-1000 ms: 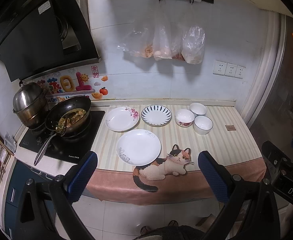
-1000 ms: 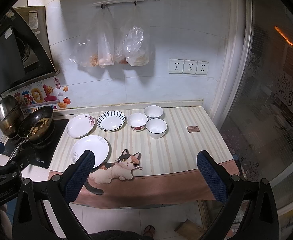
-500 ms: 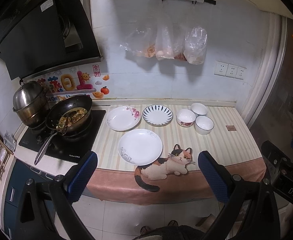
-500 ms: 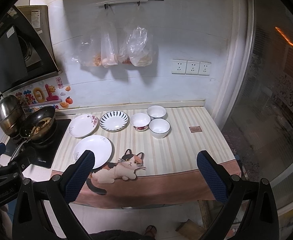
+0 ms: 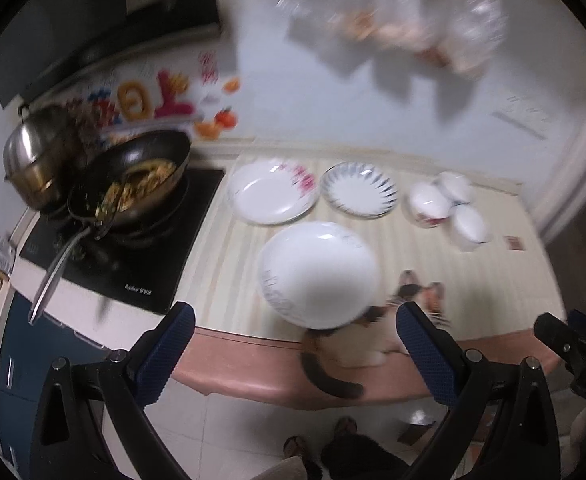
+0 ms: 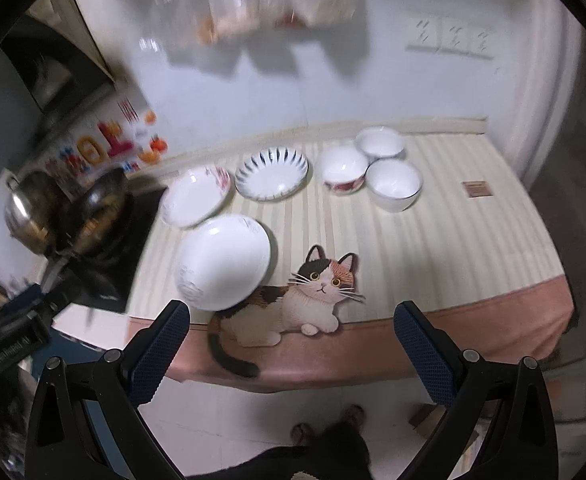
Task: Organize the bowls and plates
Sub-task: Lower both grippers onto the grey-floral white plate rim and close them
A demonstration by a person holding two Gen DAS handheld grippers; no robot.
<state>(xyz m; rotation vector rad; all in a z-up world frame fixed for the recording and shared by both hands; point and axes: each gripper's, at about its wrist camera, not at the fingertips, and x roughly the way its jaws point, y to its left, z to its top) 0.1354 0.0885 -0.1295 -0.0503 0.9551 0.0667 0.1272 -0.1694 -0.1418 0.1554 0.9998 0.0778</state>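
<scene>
Hovering off the counter edge, left gripper (image 5: 291, 350) and right gripper (image 6: 291, 346) both gape wide, empty. Ahead-left of right gripper: white plate (image 6: 223, 262), pink-flowered plate (image 6: 195, 196); straight ahead, blue-striped plate (image 6: 272, 175); ahead-right, three bowls (image 6: 393, 184) clustered, touching.

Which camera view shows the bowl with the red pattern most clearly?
The right wrist view: the bowl with the red pattern is fairly sharp there, its red band visible, touching two white bowls. In the left wrist view the same bowl is motion-blurred, its pattern only a smear.
</scene>
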